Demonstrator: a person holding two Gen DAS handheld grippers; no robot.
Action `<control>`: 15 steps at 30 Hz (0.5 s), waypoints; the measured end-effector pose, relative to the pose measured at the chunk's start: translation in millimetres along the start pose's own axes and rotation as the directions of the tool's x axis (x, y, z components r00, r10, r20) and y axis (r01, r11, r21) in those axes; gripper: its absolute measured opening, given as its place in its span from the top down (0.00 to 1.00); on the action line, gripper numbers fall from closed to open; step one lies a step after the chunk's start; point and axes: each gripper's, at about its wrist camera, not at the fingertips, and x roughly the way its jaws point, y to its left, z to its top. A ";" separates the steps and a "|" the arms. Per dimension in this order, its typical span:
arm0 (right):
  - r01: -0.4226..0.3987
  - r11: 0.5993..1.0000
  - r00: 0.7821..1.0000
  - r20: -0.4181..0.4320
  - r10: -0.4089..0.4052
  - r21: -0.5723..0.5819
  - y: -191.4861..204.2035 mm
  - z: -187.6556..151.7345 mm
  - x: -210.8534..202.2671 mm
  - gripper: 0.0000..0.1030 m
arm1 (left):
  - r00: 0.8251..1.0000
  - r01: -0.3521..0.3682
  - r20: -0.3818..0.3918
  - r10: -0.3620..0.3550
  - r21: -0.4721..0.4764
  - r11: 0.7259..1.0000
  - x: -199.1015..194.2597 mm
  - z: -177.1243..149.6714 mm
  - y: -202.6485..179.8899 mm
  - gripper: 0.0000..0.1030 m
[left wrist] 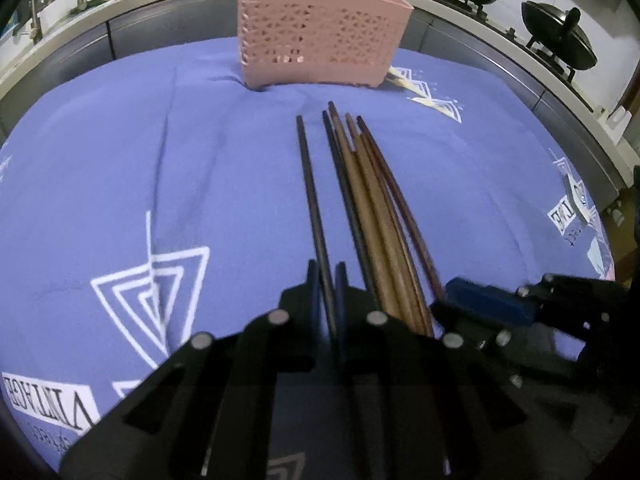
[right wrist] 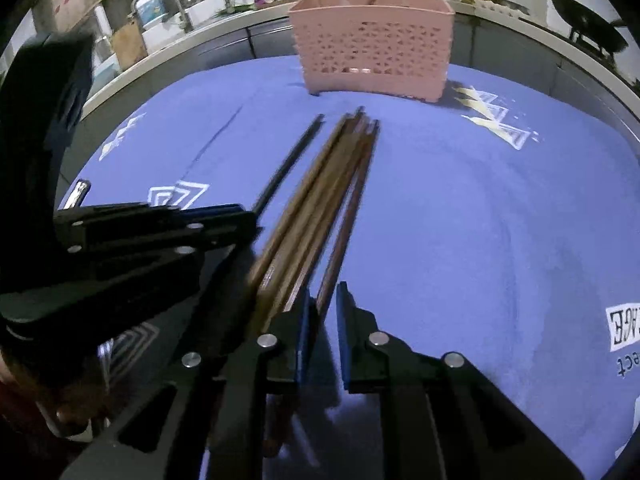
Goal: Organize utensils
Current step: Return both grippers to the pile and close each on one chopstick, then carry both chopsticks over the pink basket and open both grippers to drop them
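Several chopsticks lie side by side on a blue printed cloth [left wrist: 120, 168], tips toward a pink perforated utensil basket [left wrist: 320, 36] at the back; the basket also shows in the right wrist view [right wrist: 372, 44]. My left gripper [left wrist: 329, 276] is shut on a single black chopstick [left wrist: 310, 184], apart from the brown bundle [left wrist: 372, 208]. My right gripper [right wrist: 325, 300] straddles a reddish-brown chopstick [right wrist: 344, 224] at the bundle's right edge, jaws slightly apart around it. The bundle [right wrist: 316, 184] and black chopstick [right wrist: 288, 164] show there too.
The basket holds a few sticks standing upright. Behind the table runs a counter with a sink and tap [right wrist: 176, 4] at left, and a stove with black woks [left wrist: 560, 36] at right. Each gripper appears in the other's view [left wrist: 532, 312] [right wrist: 120, 232].
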 end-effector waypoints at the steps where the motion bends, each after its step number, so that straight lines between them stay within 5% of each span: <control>1: 0.023 1.000 1.000 0.003 -0.023 0.020 -8.2 0.1 -1.7 0.87 | 1.000 0.006 -0.003 -0.006 -0.001 1.000 -1.0 -0.8 2.3 0.92; 7: 0.048 0.998 0.998 -0.030 -0.046 0.049 -34.1 18.5 0.2 0.87 | 1.000 0.012 -0.026 -0.012 -0.010 1.000 0.5 8.1 15.3 0.92; 15: 0.054 0.997 0.996 -0.071 -0.058 -0.061 -37.2 108.4 54.6 0.90 | 0.999 0.021 -0.033 -0.020 0.041 0.999 38.4 74.1 23.7 0.92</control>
